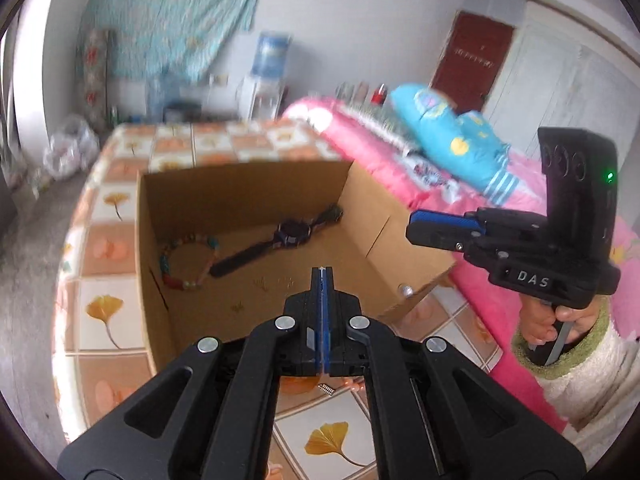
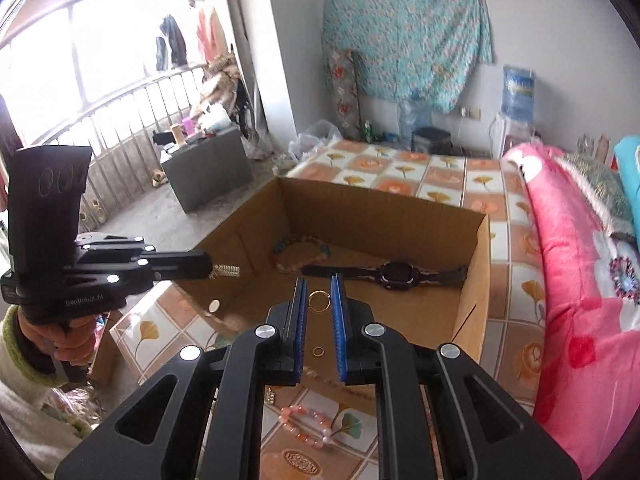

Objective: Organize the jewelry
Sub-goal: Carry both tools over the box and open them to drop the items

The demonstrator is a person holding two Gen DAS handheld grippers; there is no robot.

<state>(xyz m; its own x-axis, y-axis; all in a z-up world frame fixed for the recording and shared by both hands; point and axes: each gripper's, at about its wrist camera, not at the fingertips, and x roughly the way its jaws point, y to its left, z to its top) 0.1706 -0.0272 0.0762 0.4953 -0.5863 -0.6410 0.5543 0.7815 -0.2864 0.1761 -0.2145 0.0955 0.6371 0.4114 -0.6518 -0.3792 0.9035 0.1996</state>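
- The cardboard box (image 2: pixel 476 276) stands open-topped on the tiled cloth (image 2: pixel 440 176), ahead of and below both pairs of jaws.
- Inside it, on the floor of the box, a dark wristwatch (image 2: pixel 396 274) lies flat, strap stretched out, just beyond the right gripper's tips.
- A beaded bracelet (image 2: pixel 300 254) of mixed colours lies in the box too, farther from the right jaws than the watch and to their left; from the left wrist view it sits ahead and left of the left jaws, its near end close to the watch strap.
- The right gripper (image 2: pixel 320 300) pinches a thin gold ring (image 2: pixel 319 301) between its blue pads, near the tips; the ring hangs over the box's near part.
- A second, smaller gold ring (image 2: pixel 317 351) shows lower in the gap between the right fingers; whether it is in the box or on its edge I cannot tell.
- The left gripper (image 2: pixel 211 270) is clenched on a small metal spring-like piece (image 2: pixel 227 270), which juts from its tip beside the box's near-left wall.
- Outside the box, under the right jaws, a pink bead bracelet (image 2: pixel 308 426) lies on the cloth, and a small coiled spring piece (image 2: pixel 271 395) just to its left.
- A silver stud (image 1: pixel 407 290) sits on the box's outer wall, right of the left jaws.
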